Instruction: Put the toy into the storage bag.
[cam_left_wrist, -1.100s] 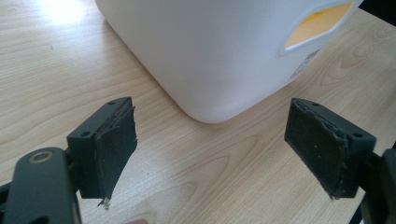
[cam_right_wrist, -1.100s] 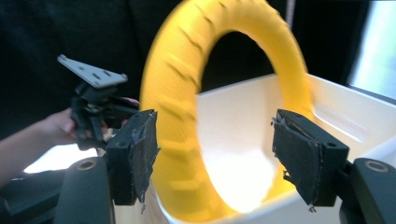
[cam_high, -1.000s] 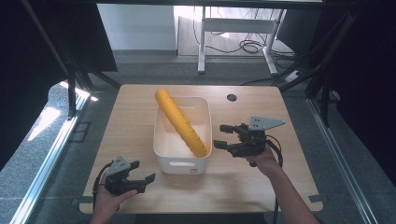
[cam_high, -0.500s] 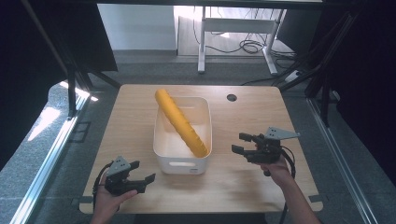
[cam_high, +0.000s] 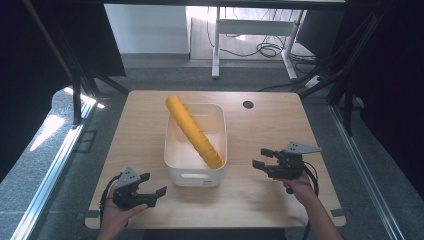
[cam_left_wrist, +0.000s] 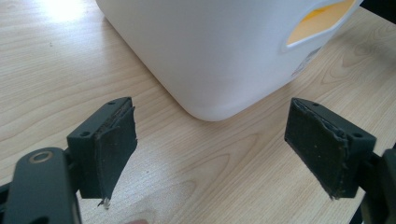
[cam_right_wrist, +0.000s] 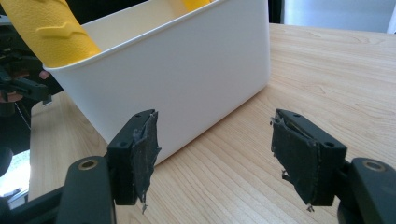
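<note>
Yellow roll (cam_high: 194, 131) lay slanted near-right to far-left in the bin (cam_high: 219, 150), between your wide-open grippers, right gripper (cam_high: 267, 162) nearer than left gripper (cam_high: 150, 190).

Bright daylight from behind, dark sides, sharp close-ups

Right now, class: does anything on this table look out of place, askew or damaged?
The yellow roll is too long for the white bin: it lies slanted, its far end poking over the back rim. The pads on the right tongs look frayed at the edges, as do those on the left tongs.
</note>
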